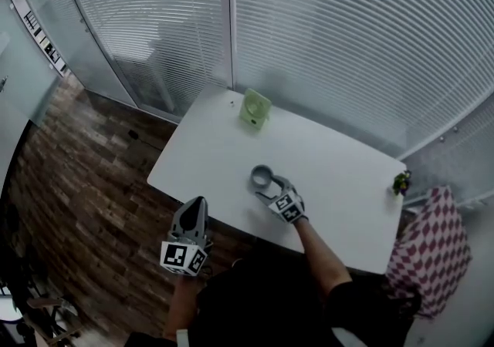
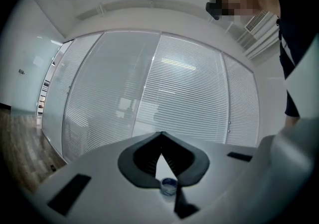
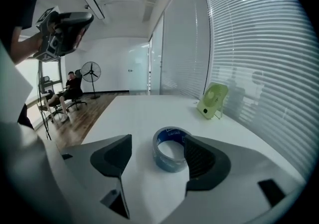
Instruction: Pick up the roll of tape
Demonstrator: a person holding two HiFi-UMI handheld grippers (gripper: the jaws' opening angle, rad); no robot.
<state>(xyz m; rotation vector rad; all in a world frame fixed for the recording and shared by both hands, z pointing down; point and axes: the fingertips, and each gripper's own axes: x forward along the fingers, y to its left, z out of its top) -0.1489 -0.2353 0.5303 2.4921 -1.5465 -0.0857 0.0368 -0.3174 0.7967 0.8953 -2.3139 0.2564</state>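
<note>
A grey roll of tape (image 1: 262,176) with a blue inner face lies flat on the white table (image 1: 332,168), near its front edge. My right gripper (image 1: 270,186) is open and low over the table. In the right gripper view the roll of tape (image 3: 169,149) sits between the jaws of that gripper (image 3: 157,141), close against the right jaw. My left gripper (image 1: 197,204) is shut and held in the air off the table's front left edge, holding nothing. In the left gripper view the roll of tape (image 2: 168,186) shows small behind the joined jaws of the gripper (image 2: 160,134).
A small green fan (image 1: 255,109) stands at the table's far edge. A tiny plant (image 1: 400,182) sits at the right end, next to a red-and-white checked seat (image 1: 432,249). Blind-covered glass walls run behind the table. A seated person (image 3: 70,91) is far off.
</note>
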